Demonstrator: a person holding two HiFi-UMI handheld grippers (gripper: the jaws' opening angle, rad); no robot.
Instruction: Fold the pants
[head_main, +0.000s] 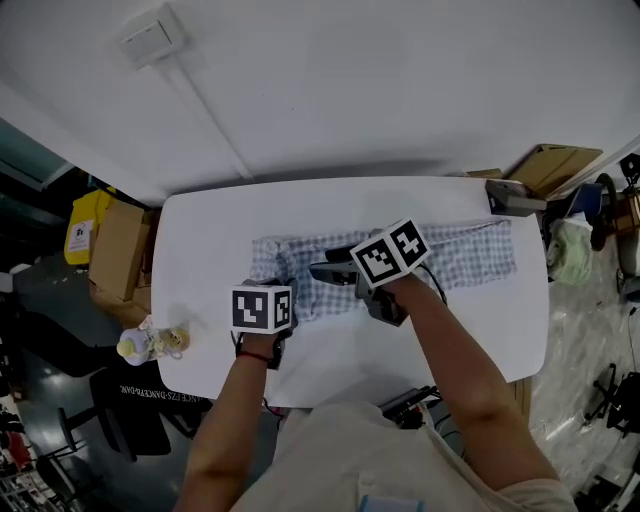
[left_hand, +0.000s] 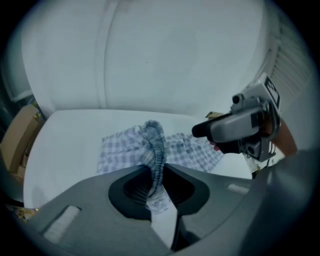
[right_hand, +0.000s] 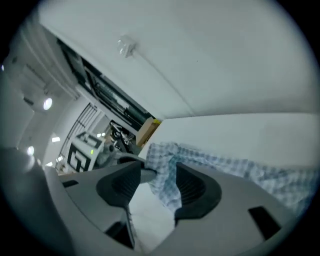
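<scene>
Checked blue-and-white cloth pants: spread along the white counter.
Left tongs: clenched on the gathered edge — seemingly to carry it over.
Right tongs: released — cloth slack between them.

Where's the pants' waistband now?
The waistband is pinched in the left hand-held gripper, at the checked pants' left end in the head view; the right hand-held gripper sits alongside.
</scene>
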